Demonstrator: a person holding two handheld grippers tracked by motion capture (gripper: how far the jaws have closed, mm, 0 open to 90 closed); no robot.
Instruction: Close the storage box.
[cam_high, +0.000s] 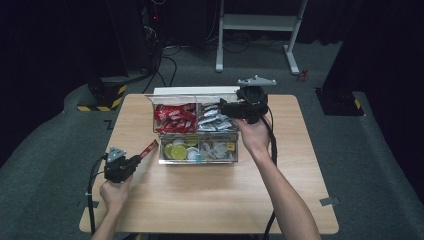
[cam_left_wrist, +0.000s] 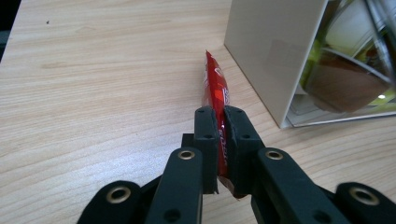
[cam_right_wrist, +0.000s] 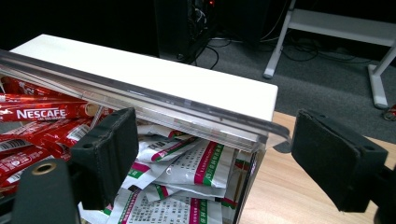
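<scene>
Pinching red sachet (cam_left_wrist: 216, 93), left gripper (cam_left_wrist: 220, 140) (box-side)

Left hand-held gripper (cam_left_wrist: 220, 116) pinches red sachet (cam_left_wrist: 215, 88) beside box (cam_left_wrist: 271, 56)

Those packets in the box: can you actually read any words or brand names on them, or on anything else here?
"NESCAFE": on a red sachet in the clear box.
White-and-green sachets: printed text too small and blurred to read.
Red sachet in the left gripper: white lettering seen edge-on, unreadable.
Round capsules: too small to read.
</scene>
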